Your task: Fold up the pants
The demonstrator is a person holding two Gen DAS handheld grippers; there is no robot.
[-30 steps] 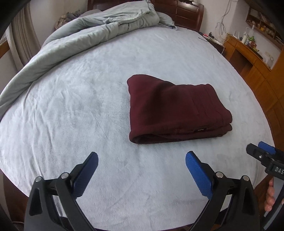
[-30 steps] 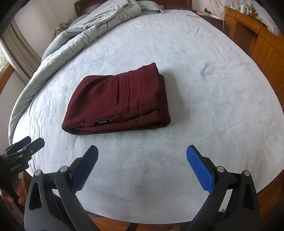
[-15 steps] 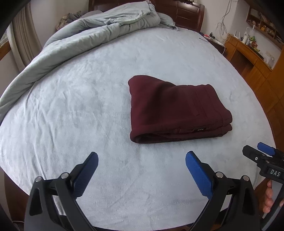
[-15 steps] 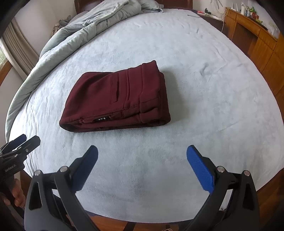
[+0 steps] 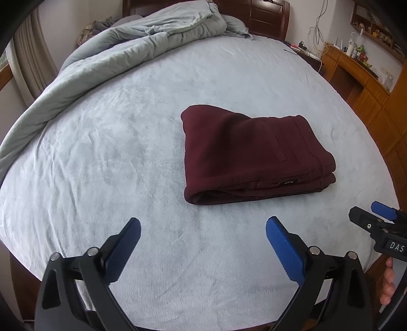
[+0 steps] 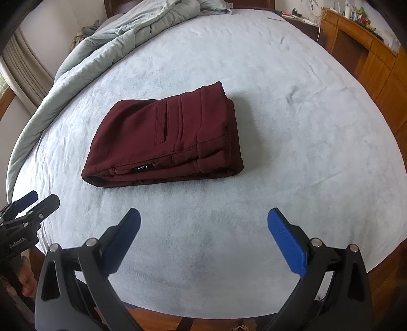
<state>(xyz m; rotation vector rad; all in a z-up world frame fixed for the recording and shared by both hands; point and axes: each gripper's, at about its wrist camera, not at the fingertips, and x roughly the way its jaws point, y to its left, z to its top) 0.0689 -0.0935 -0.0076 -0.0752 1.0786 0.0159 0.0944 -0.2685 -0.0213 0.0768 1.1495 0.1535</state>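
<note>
The dark red pants (image 5: 254, 155) lie folded into a compact stack on the pale blue bed cover (image 5: 114, 157). They also show in the right wrist view (image 6: 165, 137), with a pocket slit and a small black label facing me. My left gripper (image 5: 203, 226) is open and empty, held back near the bed's front edge, apart from the pants. My right gripper (image 6: 203, 216) is open and empty, also near the front edge. Each gripper shows at the other view's side: the right one (image 5: 376, 216), the left one (image 6: 30, 203).
A rumpled grey duvet (image 5: 127, 53) lies along the far left of the bed (image 6: 114, 38). A dark wooden headboard (image 5: 267, 15) stands at the back. Wooden cabinets (image 5: 368, 84) line the right side (image 6: 368, 58). A curtain (image 5: 30, 63) hangs at the left.
Both grippers have drawn back slightly toward the bed's front edge and stayed open. The folded pants have not moved.
</note>
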